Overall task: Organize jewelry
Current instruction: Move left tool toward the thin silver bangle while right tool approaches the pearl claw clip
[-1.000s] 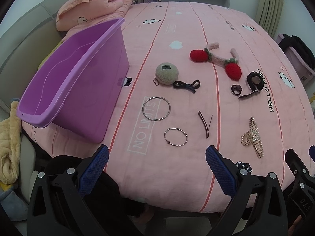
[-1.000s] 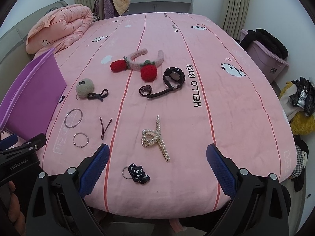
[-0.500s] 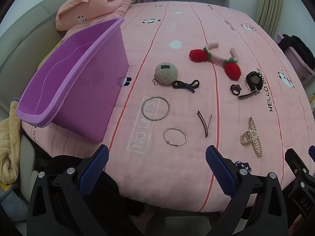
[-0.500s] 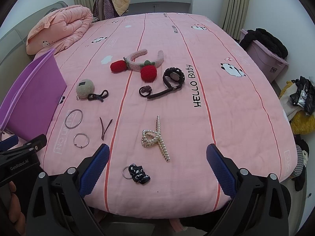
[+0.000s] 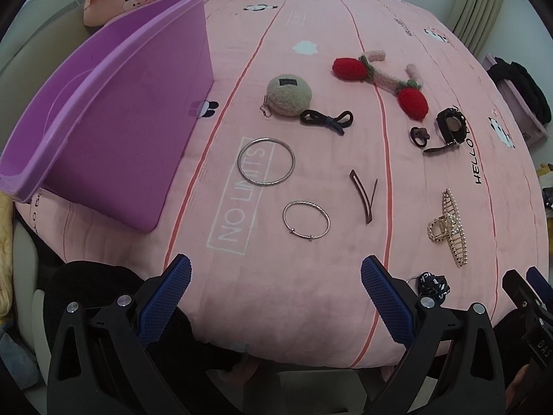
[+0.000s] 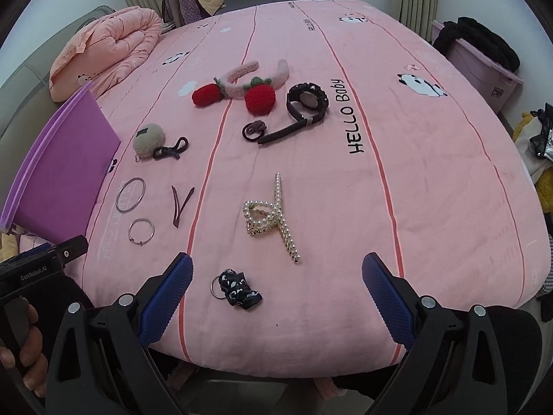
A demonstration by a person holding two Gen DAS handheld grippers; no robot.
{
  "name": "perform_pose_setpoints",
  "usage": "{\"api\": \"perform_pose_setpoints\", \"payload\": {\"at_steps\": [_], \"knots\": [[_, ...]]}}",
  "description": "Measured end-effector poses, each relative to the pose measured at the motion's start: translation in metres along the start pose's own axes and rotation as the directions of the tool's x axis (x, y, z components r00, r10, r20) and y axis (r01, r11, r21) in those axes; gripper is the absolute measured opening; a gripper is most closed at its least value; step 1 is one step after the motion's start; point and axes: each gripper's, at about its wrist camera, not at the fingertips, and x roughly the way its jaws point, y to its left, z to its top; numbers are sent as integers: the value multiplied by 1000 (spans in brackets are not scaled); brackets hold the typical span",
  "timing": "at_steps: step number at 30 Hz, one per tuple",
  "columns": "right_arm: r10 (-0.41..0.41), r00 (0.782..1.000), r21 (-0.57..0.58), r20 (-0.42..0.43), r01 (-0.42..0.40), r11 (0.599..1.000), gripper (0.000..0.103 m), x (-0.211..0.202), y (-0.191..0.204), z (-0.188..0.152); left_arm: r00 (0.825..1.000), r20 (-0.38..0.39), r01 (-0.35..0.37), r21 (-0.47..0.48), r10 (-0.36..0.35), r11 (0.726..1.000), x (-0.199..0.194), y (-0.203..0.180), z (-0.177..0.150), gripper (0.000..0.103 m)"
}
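Observation:
Jewelry lies spread over a pink bedsheet (image 5: pixel 432 180). A small silver bangle (image 5: pixel 306 219) rests nearest my left gripper (image 5: pixel 276 288), which is open and holds nothing. Beyond it are a larger silver bangle (image 5: pixel 266 162), a brown hair clip (image 5: pixel 363 195), a beige pompom (image 5: pixel 289 95) and a dark hair tie (image 5: pixel 326 119). In the right wrist view a black patterned keyring charm (image 6: pixel 236 288) lies just ahead of my open right gripper (image 6: pixel 276 290), with a pearl claw clip (image 6: pixel 273 219) further on. A strawberry headband (image 6: pixel 242 84) and a black watch (image 6: pixel 306 102) are farther back.
A purple plastic tub (image 5: pixel 103 114) stands tilted on the bed's left side. A folded peach quilt (image 6: pixel 103 55) sits at the far left corner. A lilac bin with dark clothes (image 6: pixel 484 58) is right of the bed. A hand (image 6: pixel 20 356) holds the left gripper's handle.
Both grippers have edged slightly forward toward the bed; the jewelry has not moved and both stay open.

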Motion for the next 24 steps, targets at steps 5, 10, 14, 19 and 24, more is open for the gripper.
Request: {"api": "perform_pose_setpoints", "payload": {"at_steps": [5,10,14,19,24], "knots": [[4,1000,-57,10,-3,998,94,17,4,4,1000,-29,0,-60,-1,998,23,15,3,97],[4,999,-88,-35,-7,996,94,45,3,15,998,-53,20,-77,-25,997,45,16,7,97],[-1,998,-102,-63,-6,995,94,64,1,22,997,-71,32,-44,-35,999,64,1,11,97],[-9,996,-112,-84,0,994,94,85,-1,26,996,-86,12,7,-12,1000,87,-17,16,97],[-11,994,-137,-106,-3,991,94,102,-1,28,994,-107,-1,28,4,1000,104,-22,15,97]]}}
